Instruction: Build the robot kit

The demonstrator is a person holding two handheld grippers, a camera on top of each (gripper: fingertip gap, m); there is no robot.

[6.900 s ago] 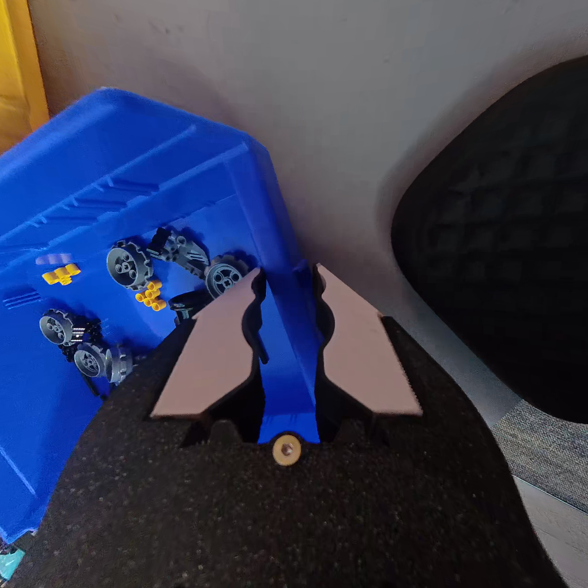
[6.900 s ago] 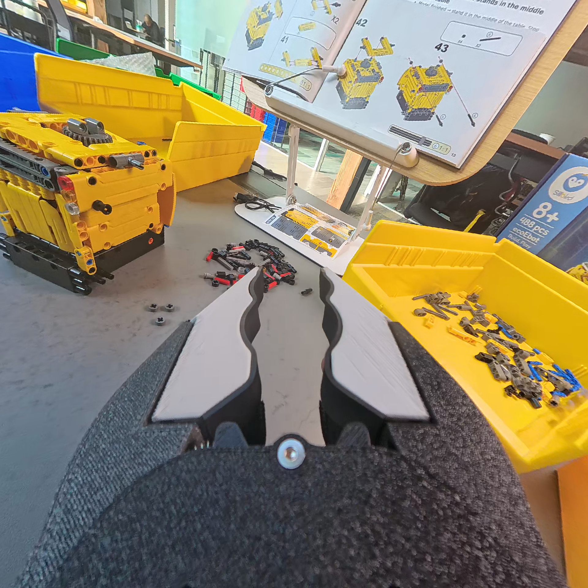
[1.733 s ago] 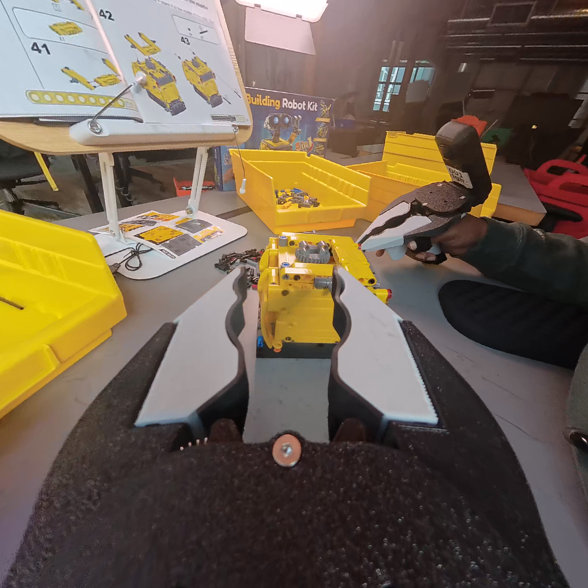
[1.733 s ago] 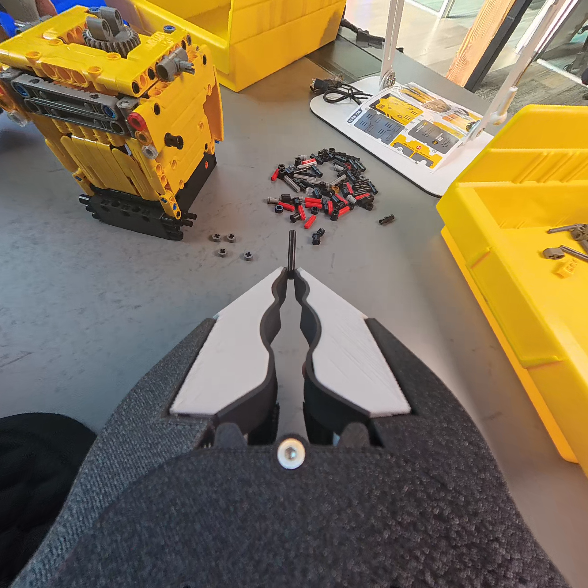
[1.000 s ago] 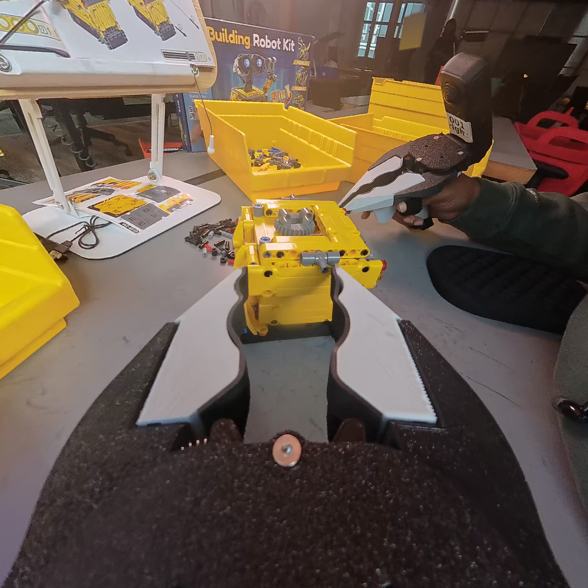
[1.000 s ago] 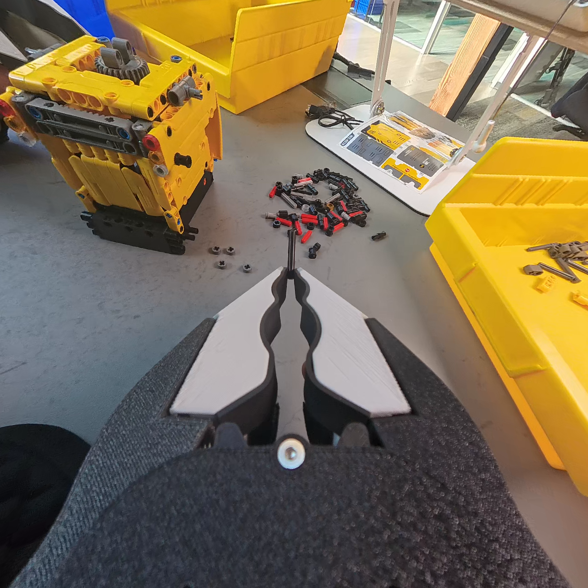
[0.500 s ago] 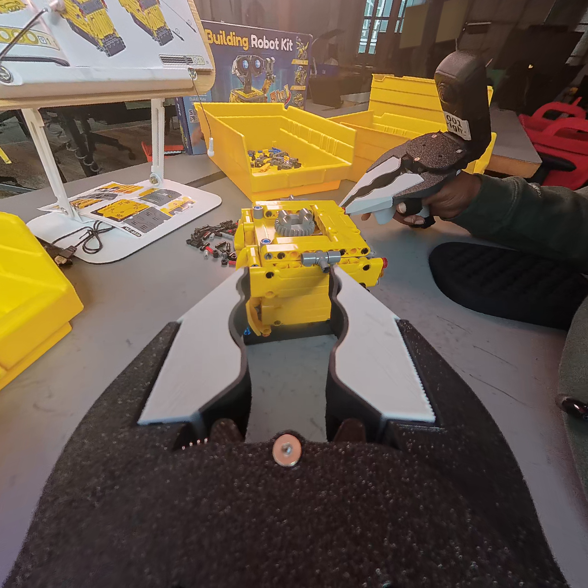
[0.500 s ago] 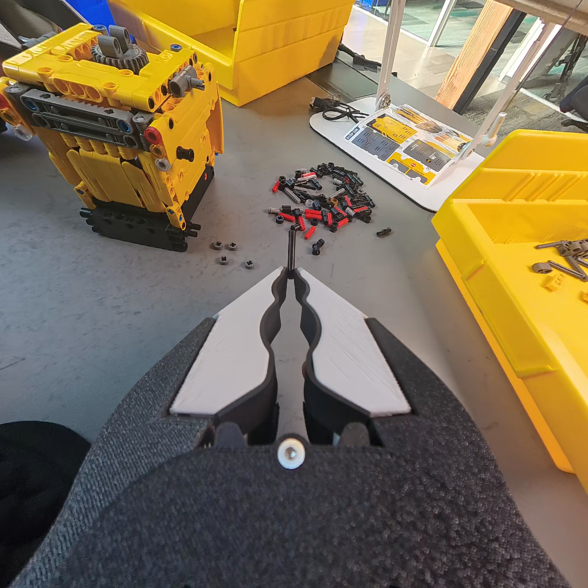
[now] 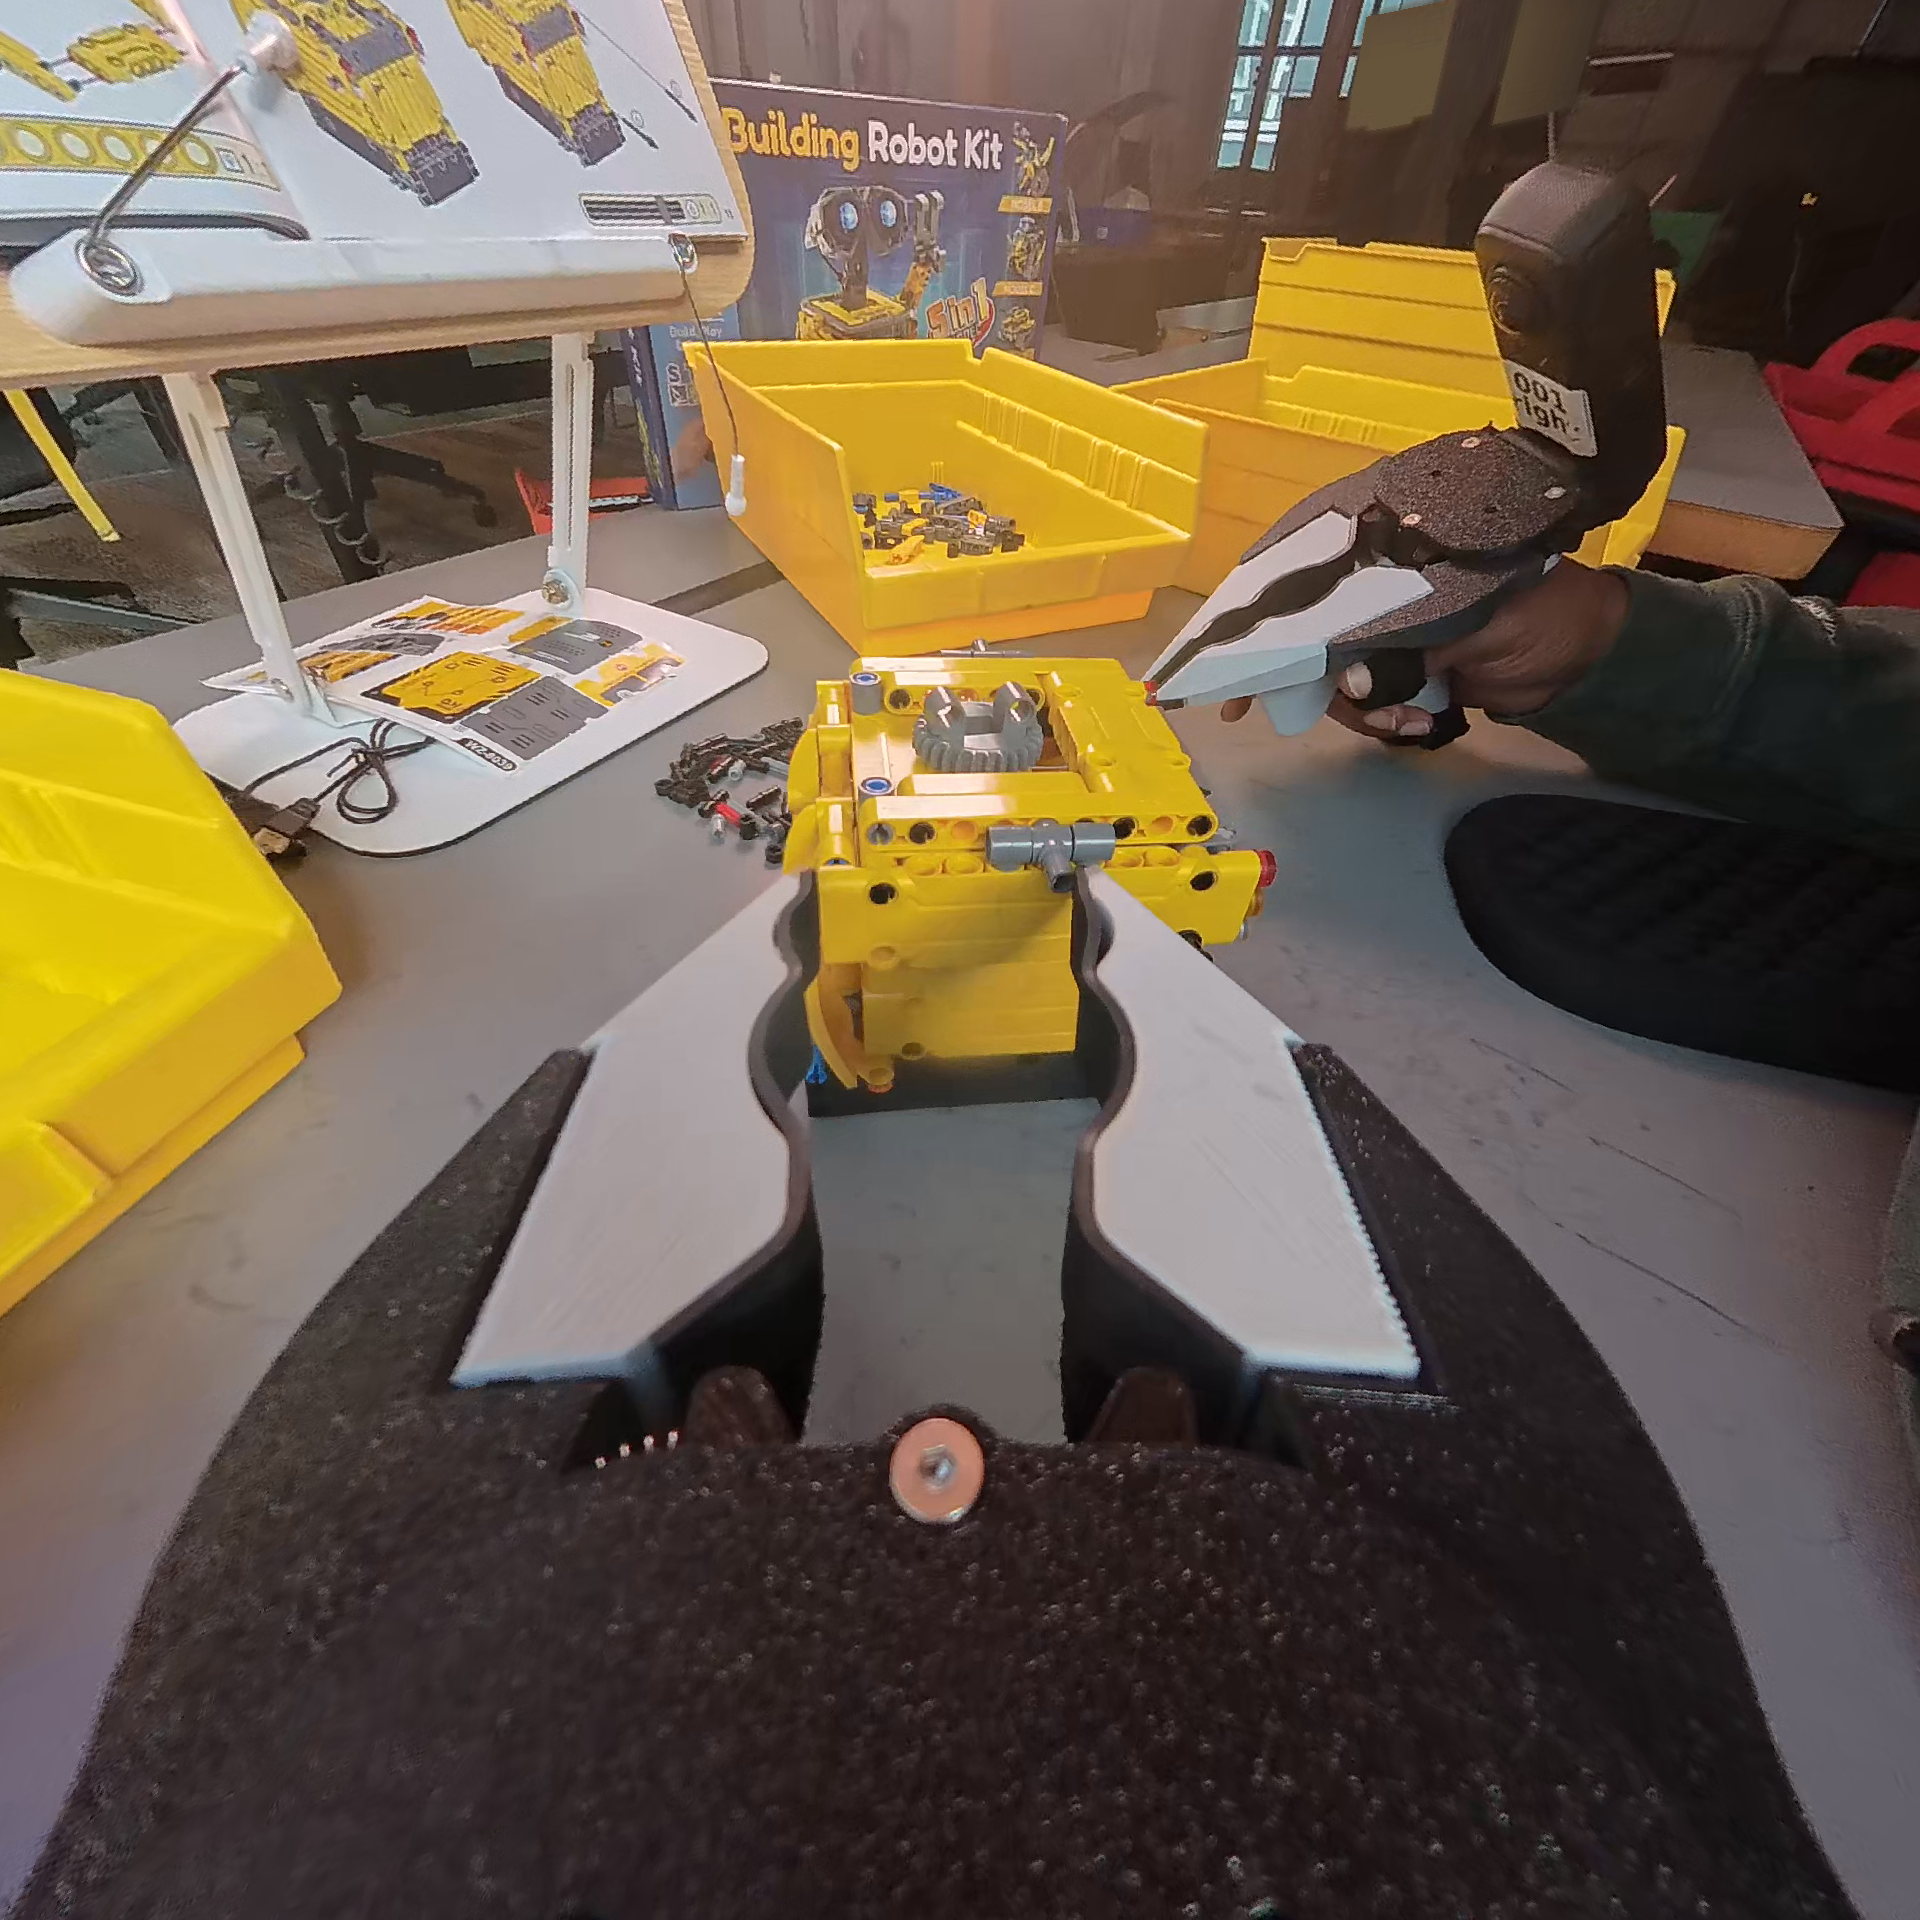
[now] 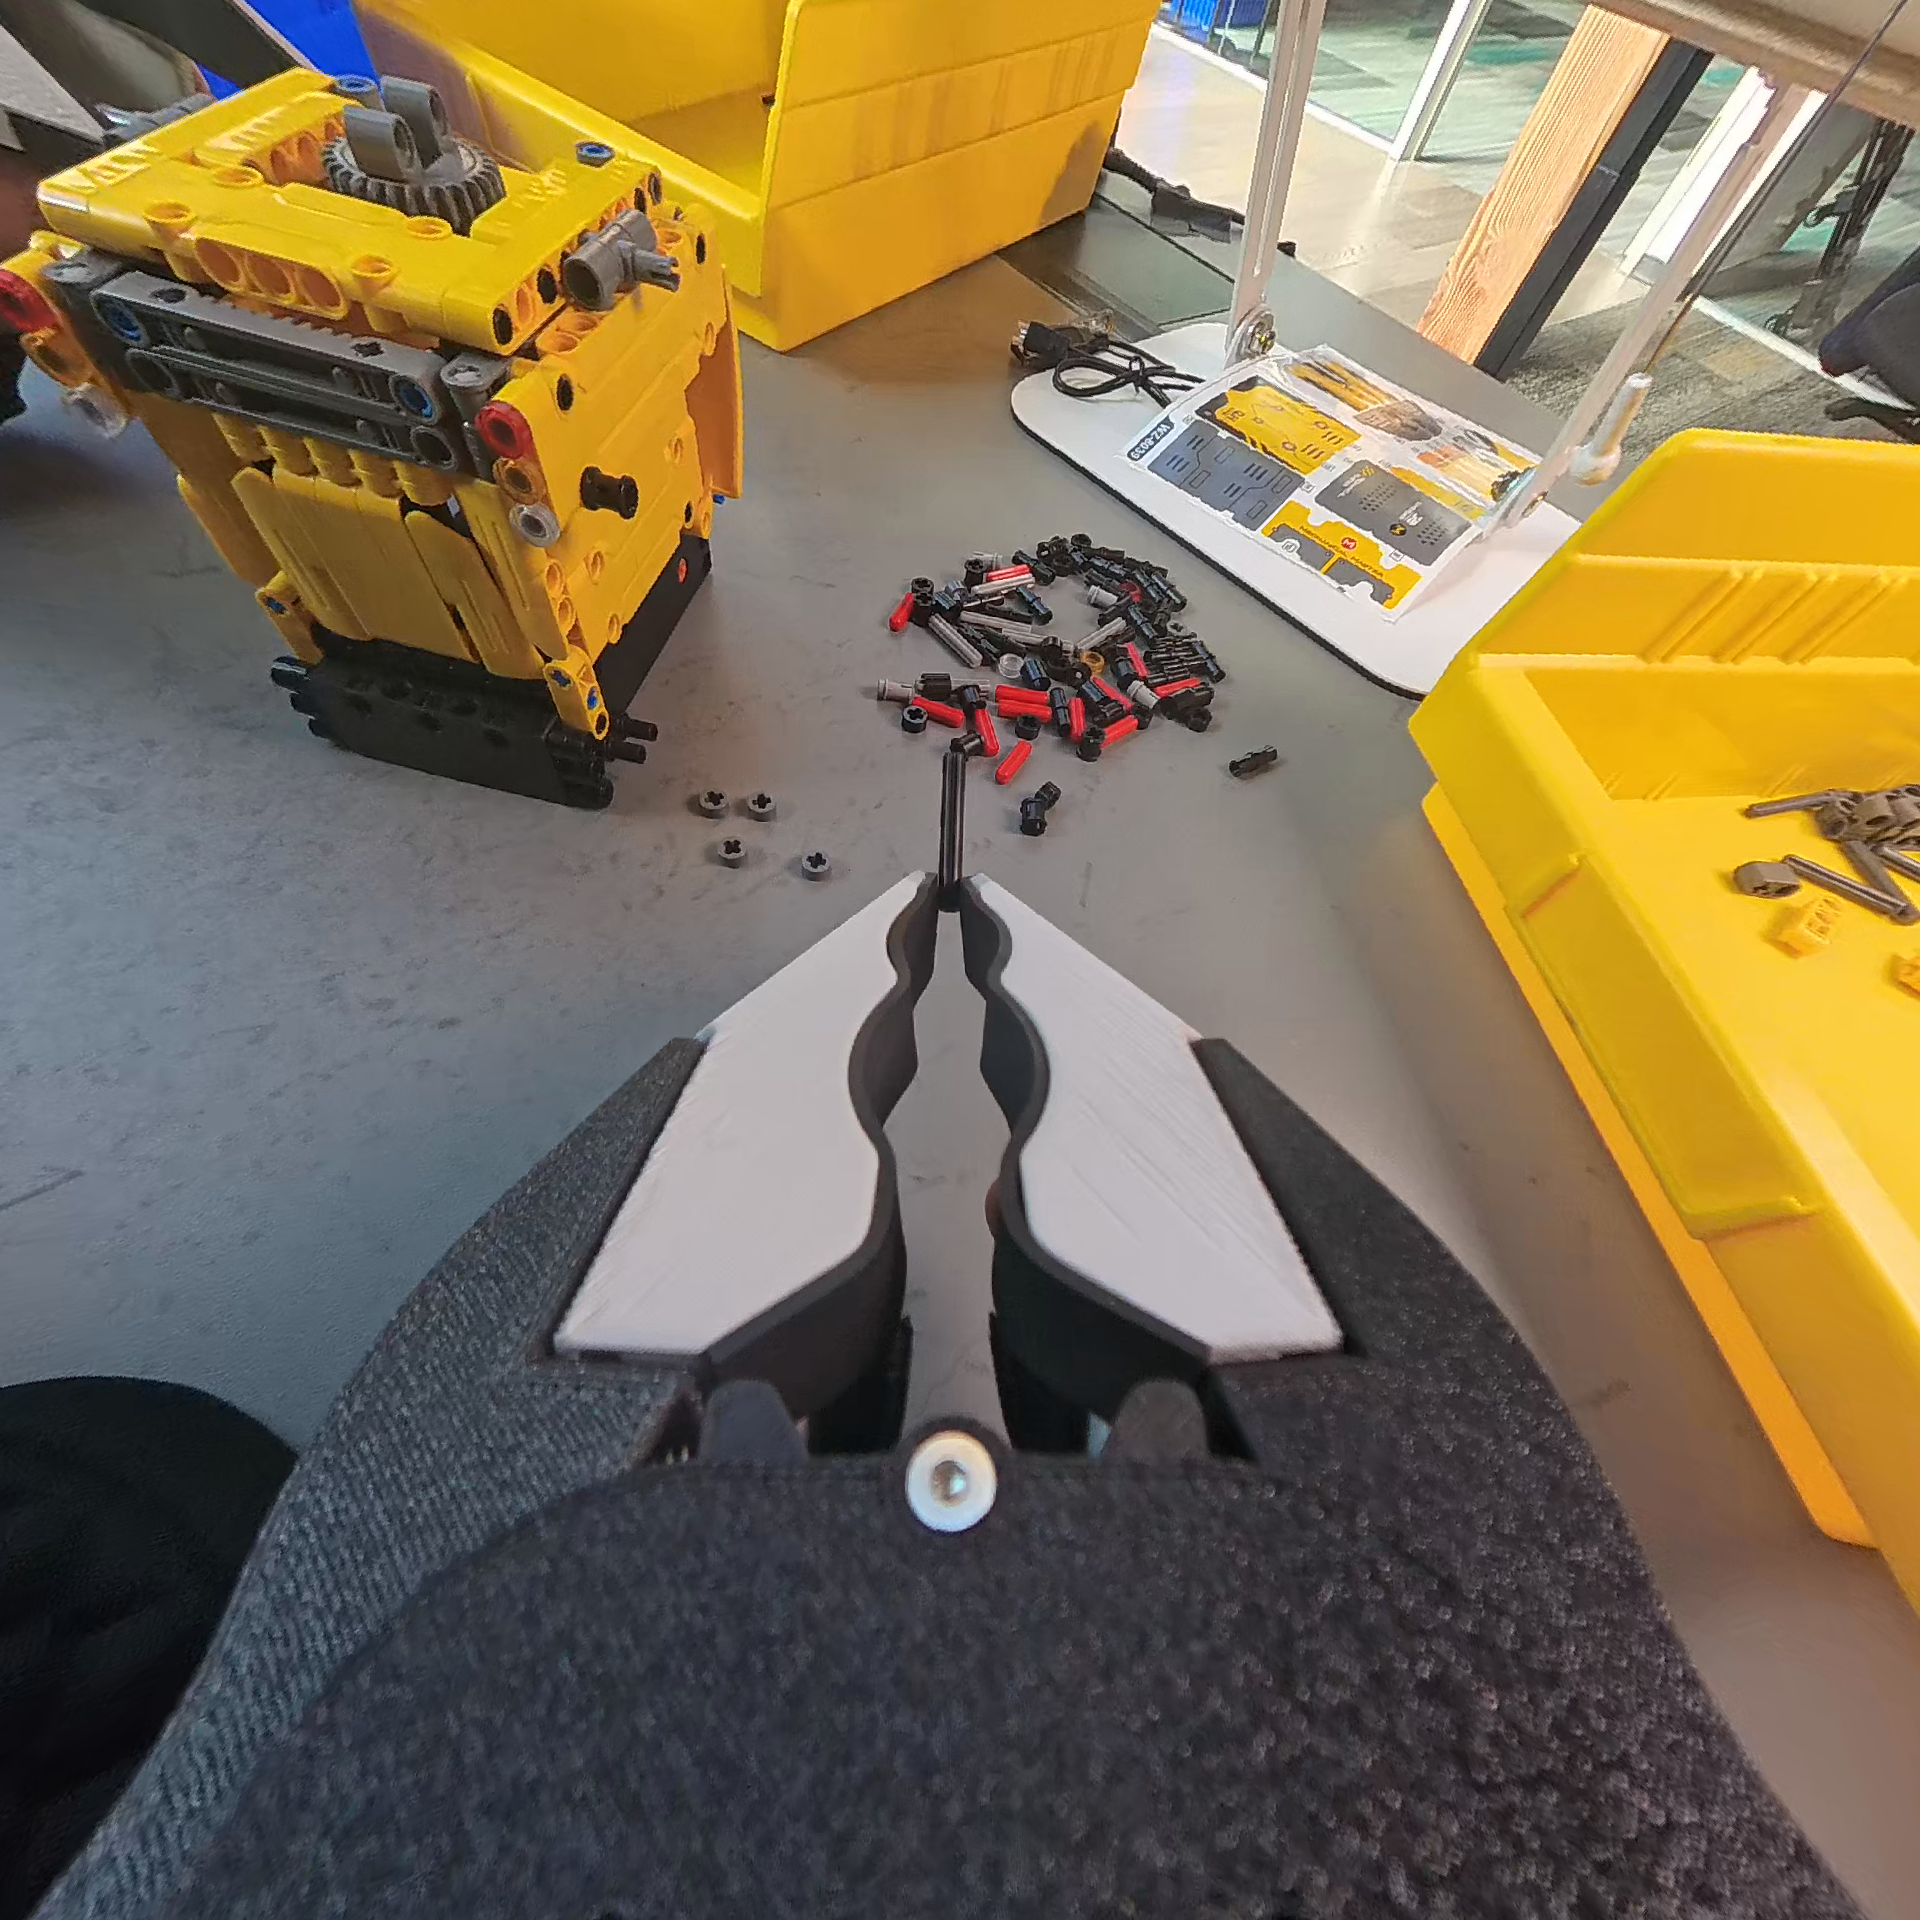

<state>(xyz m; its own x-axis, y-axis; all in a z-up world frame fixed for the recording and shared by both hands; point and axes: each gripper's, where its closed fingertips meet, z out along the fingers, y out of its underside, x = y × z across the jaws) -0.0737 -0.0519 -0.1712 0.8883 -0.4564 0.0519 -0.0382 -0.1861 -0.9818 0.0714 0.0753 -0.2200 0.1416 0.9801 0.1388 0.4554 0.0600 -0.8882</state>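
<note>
A yellow brick-built model (image 9: pixel 997 831) with a grey gear (image 9: pixel 977 727) on top stands on the grey table. My left gripper (image 9: pixel 940 888) has one finger against each side of the model's body and is shut on it. My right gripper (image 10: pixel 948 894) is shut on a thin black axle (image 10: pixel 950 821) that sticks out forward from its tips. The model (image 10: pixel 395 416) lies to its upper left. In the left wrist view the right gripper (image 9: pixel 1158 694), held by a hand, hovers with its tips just off the model's top right corner.
A pile of small red and black pins (image 10: pixel 1060 644) and several grey bushings (image 10: pixel 764 831) lie on the table. Yellow bins stand right (image 10: pixel 1662 935), behind (image 10: pixel 935 104) and left (image 9: pixel 125 987). An instruction stand's white base (image 10: pixel 1299 488) and a black pad (image 9: pixel 1683 925) are nearby. Across from one pair of fingers to the other is roughly 20 cm.
My left gripper left the blue bin, came up to the model and closed on its sides. My right gripper took the black axle and moved closer to the model.
</note>
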